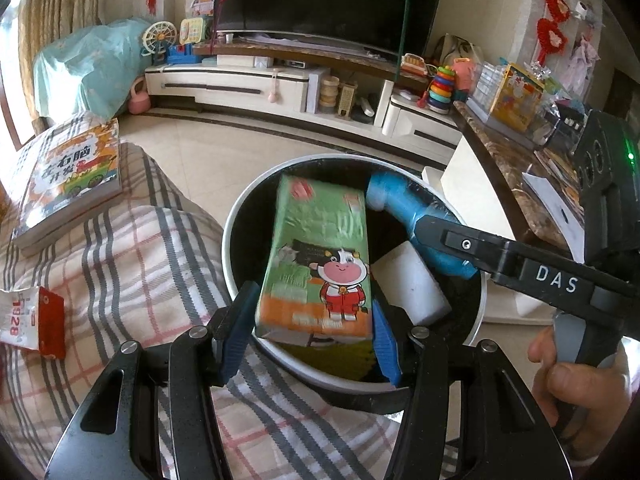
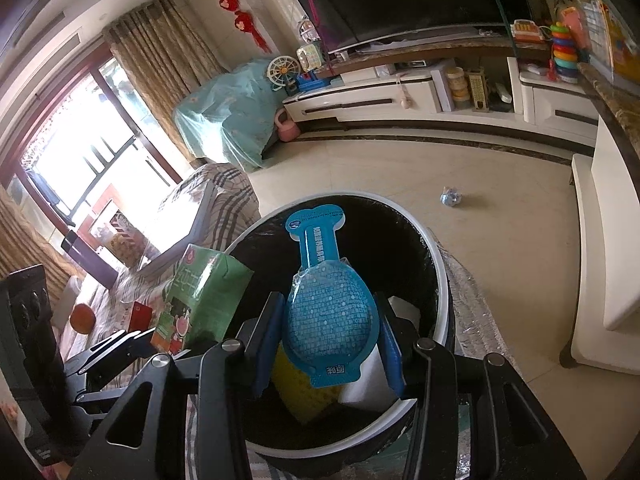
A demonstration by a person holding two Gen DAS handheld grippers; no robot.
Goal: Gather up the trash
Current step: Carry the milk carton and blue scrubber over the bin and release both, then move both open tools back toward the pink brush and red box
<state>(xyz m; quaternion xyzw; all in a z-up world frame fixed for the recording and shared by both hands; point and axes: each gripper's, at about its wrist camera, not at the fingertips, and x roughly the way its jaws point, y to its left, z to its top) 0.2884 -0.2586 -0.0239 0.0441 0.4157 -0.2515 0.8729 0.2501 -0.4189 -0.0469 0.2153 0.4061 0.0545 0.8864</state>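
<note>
A round bin [image 1: 234,216] with a white rim and black liner stands beside the checked sofa; it also shows in the right wrist view [image 2: 438,264]. My left gripper [image 1: 310,332] is shut on a green milk carton [image 1: 320,256] with a cartoon cow, held over the bin's mouth. My right gripper [image 2: 330,344] is shut on a blue paddle-shaped packet [image 2: 332,312], also over the bin. The packet [image 1: 404,204] and the right gripper's arm show in the left wrist view. The carton [image 2: 200,296] shows at the left of the right wrist view. A white block [image 1: 412,284] and something yellow [image 2: 300,392] lie inside the bin.
A checked sofa [image 1: 120,272] holds a children's book [image 1: 68,176] and a red-and-white packet [image 1: 36,320]. A crumpled blue wrapper [image 2: 451,198] lies on the tiled floor. A marble-topped table [image 1: 516,172] with clutter stands right. The TV cabinet [image 1: 248,88] is at the back.
</note>
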